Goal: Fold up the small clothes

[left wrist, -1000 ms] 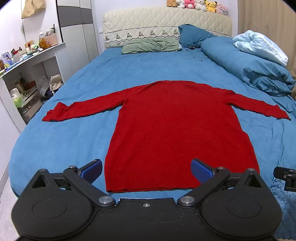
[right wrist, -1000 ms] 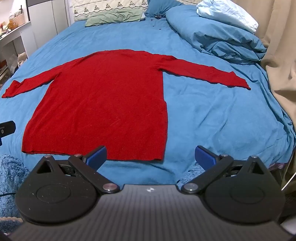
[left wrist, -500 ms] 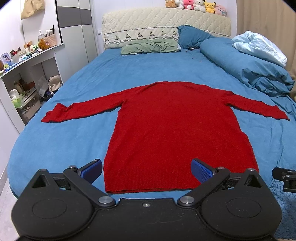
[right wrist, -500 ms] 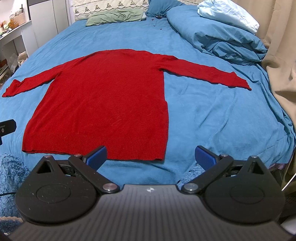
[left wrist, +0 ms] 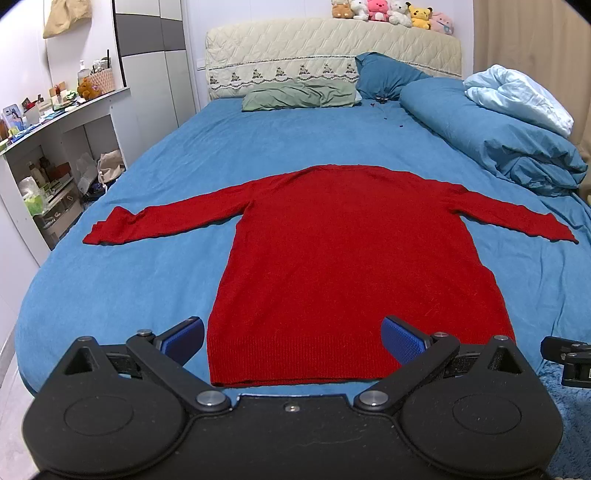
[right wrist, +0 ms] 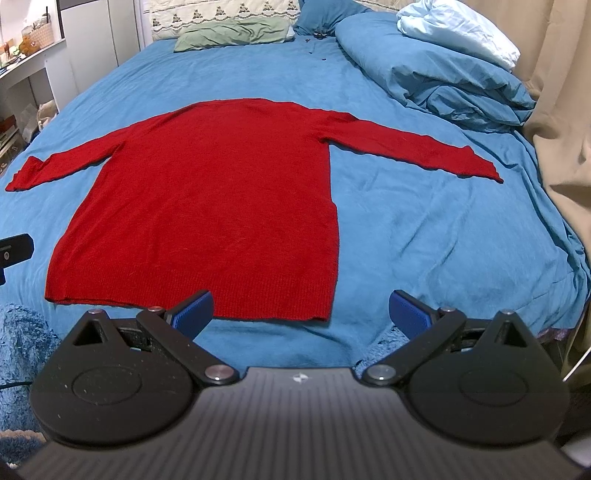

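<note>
Above the red sweater (left wrist: 354, 254) hem, left tool (left wrist: 291, 338) and right tool (right wrist: 301, 312), both spread wide, empty.

sweater (left wrist: 351, 258): 1 | pillows (left wrist: 299, 96): 2 | plush toys (left wrist: 391, 10): 6

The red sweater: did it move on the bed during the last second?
No. The red sweater lies flat with both sleeves spread, in the same place relative to the green pillow and folded duvet; only the cameras shifted slightly.

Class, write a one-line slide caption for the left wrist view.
Open left gripper poised before the hem of a red sweater spread flat, sleeves out, on a blue bed.
</note>
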